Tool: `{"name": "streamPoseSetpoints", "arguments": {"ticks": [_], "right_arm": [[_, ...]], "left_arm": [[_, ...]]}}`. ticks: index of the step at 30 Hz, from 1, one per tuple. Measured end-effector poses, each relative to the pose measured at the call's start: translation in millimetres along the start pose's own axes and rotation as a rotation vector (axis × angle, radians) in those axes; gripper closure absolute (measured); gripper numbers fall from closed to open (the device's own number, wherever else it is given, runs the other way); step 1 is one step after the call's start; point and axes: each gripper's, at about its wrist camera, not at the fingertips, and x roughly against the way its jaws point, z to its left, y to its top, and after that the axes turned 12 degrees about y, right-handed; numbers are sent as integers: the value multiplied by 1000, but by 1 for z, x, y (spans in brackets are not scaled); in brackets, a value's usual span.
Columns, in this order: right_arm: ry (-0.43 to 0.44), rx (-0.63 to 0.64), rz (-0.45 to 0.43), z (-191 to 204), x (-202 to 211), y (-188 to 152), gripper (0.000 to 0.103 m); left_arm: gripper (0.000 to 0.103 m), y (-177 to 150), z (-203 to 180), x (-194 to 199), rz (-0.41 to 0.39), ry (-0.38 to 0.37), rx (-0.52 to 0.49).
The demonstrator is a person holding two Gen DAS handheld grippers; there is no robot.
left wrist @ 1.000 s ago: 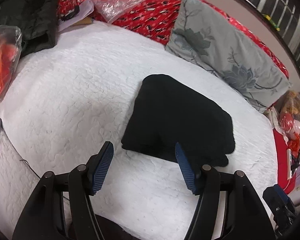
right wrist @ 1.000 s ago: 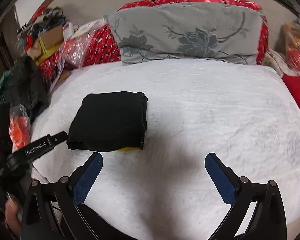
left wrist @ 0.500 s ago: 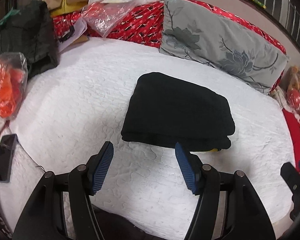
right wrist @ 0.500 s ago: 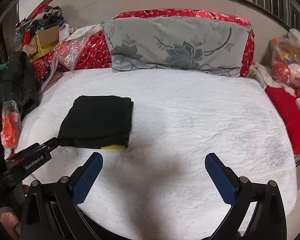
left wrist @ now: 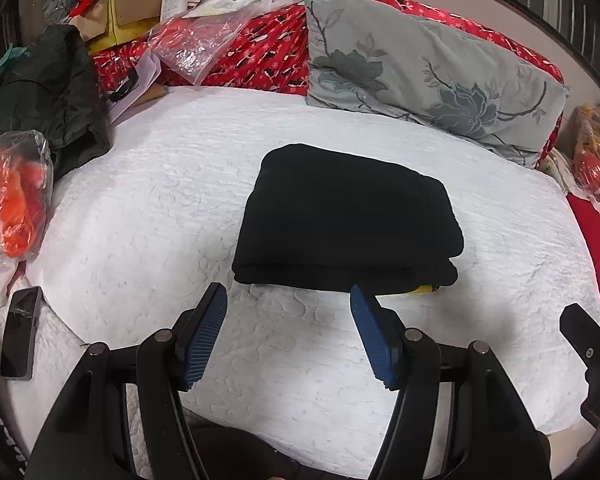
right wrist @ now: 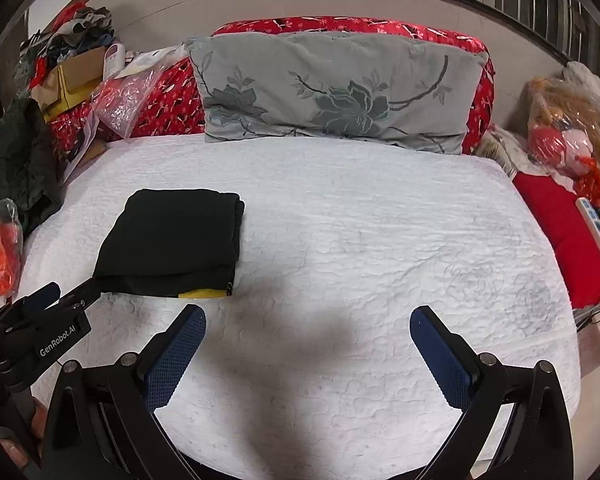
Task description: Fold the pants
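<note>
both tongs, left (left wrist: pixel 288 300) and right (right wrist: pixel 308 316), gape empty above the bed (right wrist: pixel 380 240); pants (left wrist: pixel 348 224) lie folded, just beyond the left. judging it done: withdraw cleanly, don't snag the stack.

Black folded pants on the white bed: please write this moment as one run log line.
black folded pants: folded, flat on white quilted bed | left gripper: open, empty | right gripper: open, empty | contact: none
</note>
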Motion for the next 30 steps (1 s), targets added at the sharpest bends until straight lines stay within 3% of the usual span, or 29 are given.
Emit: {"name": "streamPoseSetpoints", "arguments": {"ticks": [20,30], "right_arm": [[5,-38,3,-9,0,-1,0],[0,-70,8,-17,-1,-1,0]], "left_arm": [[40,0,-15,9,12,-103,-60],[39,11,-19,21,-40,-117,-52]]}}
